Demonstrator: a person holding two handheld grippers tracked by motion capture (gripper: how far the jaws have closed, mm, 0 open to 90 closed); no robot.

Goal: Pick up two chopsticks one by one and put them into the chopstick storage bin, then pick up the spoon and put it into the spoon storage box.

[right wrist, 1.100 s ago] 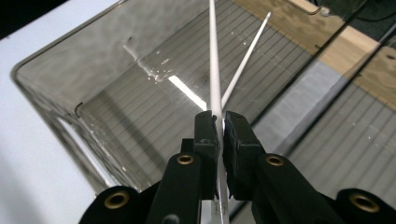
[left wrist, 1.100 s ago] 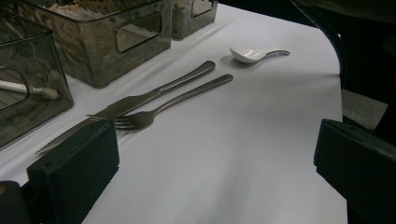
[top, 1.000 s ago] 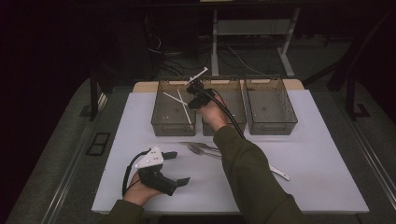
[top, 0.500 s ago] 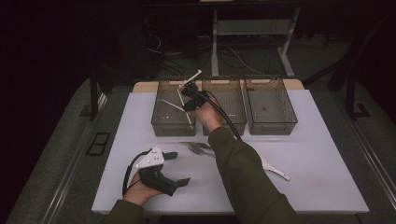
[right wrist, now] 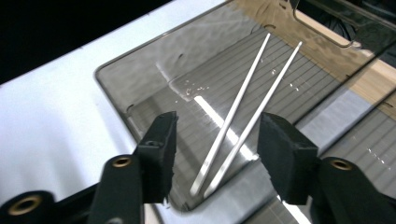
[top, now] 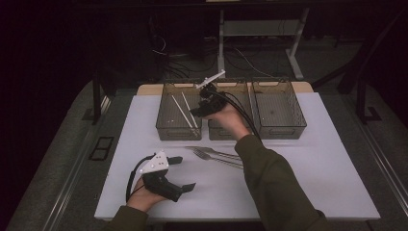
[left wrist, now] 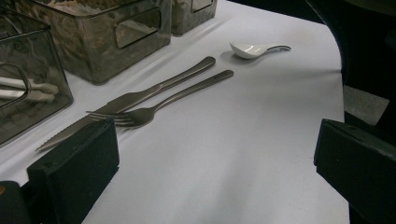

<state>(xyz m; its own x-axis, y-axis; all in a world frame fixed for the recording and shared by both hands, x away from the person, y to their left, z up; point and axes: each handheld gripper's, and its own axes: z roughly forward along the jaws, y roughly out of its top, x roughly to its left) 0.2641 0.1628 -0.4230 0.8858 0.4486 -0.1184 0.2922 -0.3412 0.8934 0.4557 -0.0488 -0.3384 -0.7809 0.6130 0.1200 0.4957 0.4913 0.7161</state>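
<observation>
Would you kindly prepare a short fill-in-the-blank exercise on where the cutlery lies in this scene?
1. The two white chopsticks lie inside the ____ bin of the three, seen from the person's side.
2. On the white table, the fork lies beside a ____.
3. The right gripper hangs above the chopsticks with its jaws ____.
4. The white spoon lies on the ____.

Missing words: left; knife; open; table
</observation>
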